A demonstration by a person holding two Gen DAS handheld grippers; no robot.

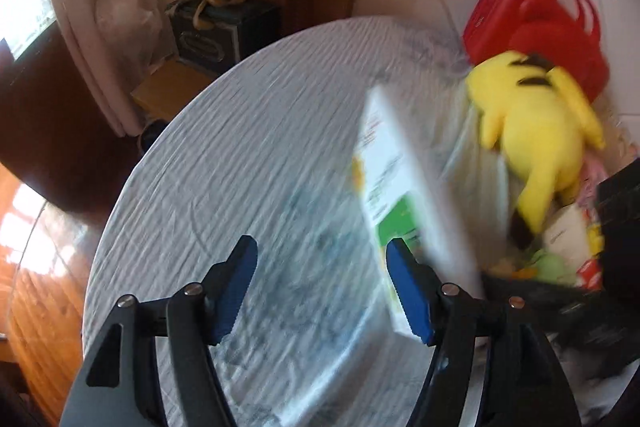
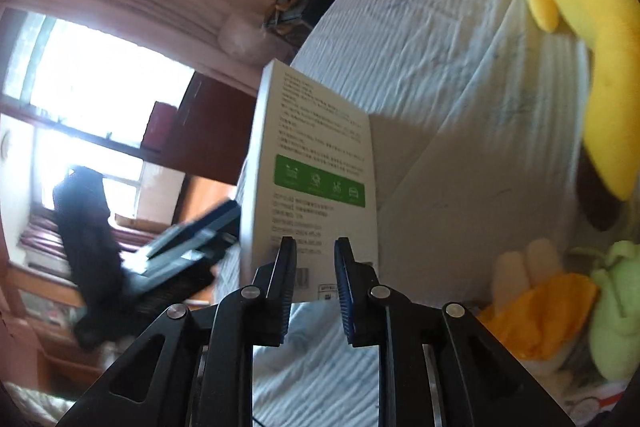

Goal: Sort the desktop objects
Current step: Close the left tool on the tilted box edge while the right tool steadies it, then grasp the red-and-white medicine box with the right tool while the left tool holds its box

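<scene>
Left claw (image 1: 320, 245) gapes released, empty; the white-and-green box (image 1: 400, 167) stands tilted on the cloth-covered table (image 1: 240, 147), at its 2 o'clock, against one blue pad. Right claw (image 2: 315, 245) shows a narrow slit, nothing visibly pinched, box at 12 o'clock.

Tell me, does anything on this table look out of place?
Yes. The white box with the green panel is tipped up at a slant above the tablecloth, not lying flat; what props it is unclear.
</scene>
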